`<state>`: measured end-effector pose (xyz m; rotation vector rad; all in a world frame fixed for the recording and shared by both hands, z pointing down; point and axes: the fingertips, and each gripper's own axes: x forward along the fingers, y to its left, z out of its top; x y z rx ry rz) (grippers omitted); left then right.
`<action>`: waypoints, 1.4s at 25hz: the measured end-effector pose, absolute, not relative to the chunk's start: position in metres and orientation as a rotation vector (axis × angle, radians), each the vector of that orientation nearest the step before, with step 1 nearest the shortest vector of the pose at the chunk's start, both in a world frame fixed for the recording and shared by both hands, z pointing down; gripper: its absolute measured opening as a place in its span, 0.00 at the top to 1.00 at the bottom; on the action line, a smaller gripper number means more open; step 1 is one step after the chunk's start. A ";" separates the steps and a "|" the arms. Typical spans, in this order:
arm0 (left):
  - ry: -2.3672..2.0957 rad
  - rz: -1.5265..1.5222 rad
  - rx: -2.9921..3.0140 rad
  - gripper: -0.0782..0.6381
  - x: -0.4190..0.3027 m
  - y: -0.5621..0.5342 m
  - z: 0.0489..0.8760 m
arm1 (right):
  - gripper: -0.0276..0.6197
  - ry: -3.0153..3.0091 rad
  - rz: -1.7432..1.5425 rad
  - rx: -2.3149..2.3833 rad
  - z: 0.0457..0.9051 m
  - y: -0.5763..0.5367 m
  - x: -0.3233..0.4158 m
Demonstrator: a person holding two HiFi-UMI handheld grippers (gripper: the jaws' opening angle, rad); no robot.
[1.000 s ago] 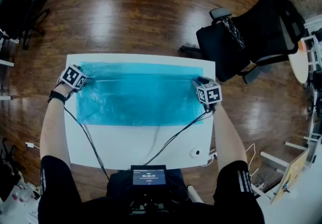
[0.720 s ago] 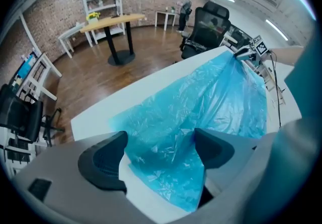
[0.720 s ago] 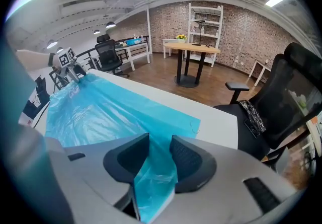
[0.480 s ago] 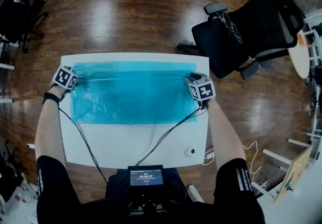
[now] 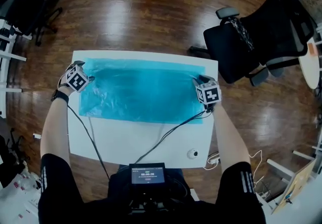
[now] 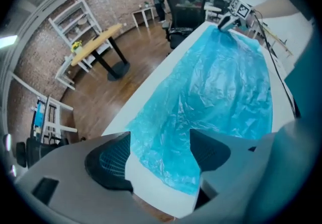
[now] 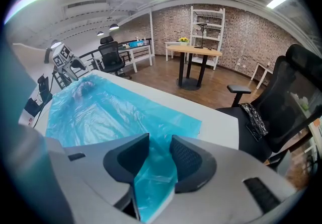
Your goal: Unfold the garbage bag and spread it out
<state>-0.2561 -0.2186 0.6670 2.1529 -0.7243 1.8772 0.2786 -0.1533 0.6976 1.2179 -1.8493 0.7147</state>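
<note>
A blue translucent garbage bag [image 5: 141, 89] lies spread flat over the far half of the white table [image 5: 146, 142]. My left gripper [image 5: 86, 78] is at the bag's left end. In the left gripper view its jaws [image 6: 160, 151] stand wide apart over the bag's corner [image 6: 171, 162], which lies loose on the table between them. My right gripper [image 5: 198, 82] is at the bag's right end. In the right gripper view it [image 7: 160, 143] is shut on a pinched fold of the bag [image 7: 153, 177], and the sheet [image 7: 100, 112] stretches away towards the other gripper.
A black office chair [image 5: 256, 36] stands beyond the table's far right corner. Two cables [image 5: 171, 130] run across the near half of the table to a screen device [image 5: 147, 173] at my waist. A small round white object [image 5: 193, 153] sits near the front right edge.
The head view has shifted a little. Both grippers stay at the bag's two ends, and the bag lies much as before.
</note>
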 end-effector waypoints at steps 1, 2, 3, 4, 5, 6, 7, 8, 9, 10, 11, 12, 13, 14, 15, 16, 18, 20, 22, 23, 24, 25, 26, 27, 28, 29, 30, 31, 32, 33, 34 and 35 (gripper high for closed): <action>-0.703 1.895 2.177 0.39 -0.253 -0.217 0.671 | 0.68 -1.852 0.713 1.220 0.696 -0.154 0.277; -0.693 1.911 2.193 0.44 -0.252 -0.216 0.674 | 0.68 -1.852 0.713 1.223 0.696 -0.155 0.276; -0.685 1.922 2.197 0.48 -0.251 -0.216 0.676 | 0.68 -1.852 0.712 1.226 0.695 -0.156 0.276; -0.675 1.928 2.189 0.50 -0.253 -0.214 0.680 | 0.68 -1.848 0.712 1.227 0.695 -0.156 0.277; -0.662 1.931 2.170 0.50 -0.256 -0.212 0.685 | 0.68 -1.837 0.716 1.226 0.698 -0.155 0.280; -0.643 1.931 2.147 0.50 -0.261 -0.208 0.691 | 0.68 -1.825 0.721 1.223 0.702 -0.154 0.283; -0.624 1.927 2.124 0.51 -0.265 -0.204 0.696 | 0.68 -1.817 0.725 1.219 0.704 -0.152 0.284; -0.610 1.920 2.108 0.51 -0.268 -0.201 0.700 | 0.68 -1.816 0.725 1.217 0.703 -0.153 0.284; -0.608 1.913 2.097 0.51 -0.271 -0.199 0.700 | 0.68 -1.821 0.722 1.217 0.699 -0.154 0.281; -0.618 1.909 2.089 0.51 -0.273 -0.199 0.698 | 0.68 -1.824 0.719 1.218 0.696 -0.155 0.279; -0.638 1.908 2.081 0.52 -0.276 -0.201 0.694 | 0.68 -1.822 0.720 1.219 0.696 -0.156 0.279; -0.658 1.903 2.073 0.52 -0.278 -0.203 0.690 | 0.68 -1.815 0.722 1.221 0.698 -0.155 0.281; -0.669 1.889 2.068 0.53 -0.278 -0.203 0.688 | 0.68 -1.808 0.726 1.222 0.701 -0.154 0.283; -0.669 1.865 2.067 0.55 -0.277 -0.202 0.688 | 0.68 -1.803 0.730 1.224 0.703 -0.153 0.284; -0.661 1.843 2.071 0.58 -0.275 -0.201 0.689 | 0.68 -1.800 0.732 1.226 0.704 -0.153 0.285; -0.649 1.831 2.075 0.59 -0.273 -0.200 0.689 | 0.68 -1.801 0.732 1.228 0.703 -0.154 0.285; -0.619 1.832 2.073 0.65 -0.272 -0.195 0.691 | 0.68 -1.797 0.730 1.234 0.699 -0.154 0.282; -0.583 1.822 2.072 0.72 -0.269 -0.188 0.693 | 0.68 -1.788 0.733 1.237 0.700 -0.153 0.283; -0.555 1.799 2.095 0.82 -0.263 -0.183 0.697 | 0.68 -1.788 0.730 1.237 0.699 -0.153 0.282; -0.555 1.811 2.110 0.83 -0.261 -0.182 0.697 | 0.68 -1.786 0.725 1.235 0.699 -0.153 0.282; -0.560 1.840 2.122 0.84 -0.260 -0.181 0.696 | 0.68 -1.785 0.717 1.232 0.698 -0.154 0.282; -0.555 1.866 2.136 0.85 -0.259 -0.180 0.697 | 0.68 -1.783 0.709 1.230 0.698 -0.154 0.281; -0.538 1.883 2.152 0.86 -0.259 -0.176 0.701 | 0.68 -1.779 0.703 1.228 0.699 -0.155 0.282; -0.521 1.900 2.166 0.86 -0.258 -0.173 0.706 | 0.68 -1.775 0.697 1.227 0.699 -0.155 0.283; -0.511 1.920 2.176 0.86 -0.259 -0.170 0.710 | 0.68 -1.770 0.692 1.227 0.699 -0.155 0.283; -0.508 1.942 2.184 0.86 -0.260 -0.168 0.713 | 0.68 -1.762 0.689 1.226 0.700 -0.155 0.284; -0.511 1.960 2.190 0.87 -0.261 -0.167 0.714 | 0.68 -1.754 0.688 1.224 0.702 -0.154 0.286; -0.519 1.974 2.196 0.88 -0.261 -0.167 0.715 | 0.68 -1.751 0.686 1.221 0.703 -0.154 0.285; -0.527 1.986 2.202 0.88 -0.261 -0.167 0.716 | 0.68 -1.750 0.680 1.217 0.701 -0.155 0.284; -0.532 1.999 2.209 0.88 -0.261 -0.168 0.716 | 0.68 -1.748 0.668 1.209 0.699 -0.156 0.282; -0.536 2.010 2.215 0.89 -0.261 -0.168 0.717 | 0.68 -1.745 0.648 1.199 0.697 -0.157 0.279; -0.539 2.018 2.220 0.89 -0.261 -0.168 0.718 | 0.68 -1.745 0.621 1.192 0.693 -0.159 0.277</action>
